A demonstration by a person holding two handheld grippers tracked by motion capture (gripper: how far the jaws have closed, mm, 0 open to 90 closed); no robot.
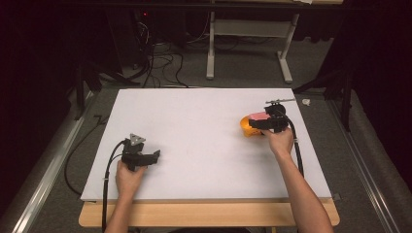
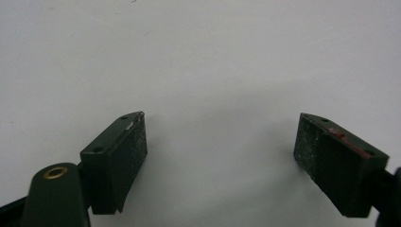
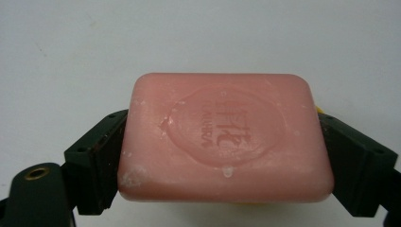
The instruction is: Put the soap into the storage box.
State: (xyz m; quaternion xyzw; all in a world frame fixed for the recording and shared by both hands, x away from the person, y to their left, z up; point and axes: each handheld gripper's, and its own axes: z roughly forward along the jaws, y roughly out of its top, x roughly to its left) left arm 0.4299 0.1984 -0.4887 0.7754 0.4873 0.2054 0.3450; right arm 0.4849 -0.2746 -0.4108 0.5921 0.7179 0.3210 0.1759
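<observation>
Evidently the right claw (image 3: 222, 156) is clenched on the pink soap bar (image 3: 224, 137) at the bench's (image 1: 204, 121) far right, seemingly over an orange dish (image 1: 247, 127), so the next move calls for either lowering or lifting it steadily, while the left claw (image 2: 220, 142) rests released at near left.

Both grippers are black, each trailing a black cable. The left gripper (image 1: 154, 156) carries a grey three-cornered plate. Forearms are bare, without sleeves.

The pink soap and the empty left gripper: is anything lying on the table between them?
No. The high view shows bare white table between the left gripper and the pink soap.
</observation>
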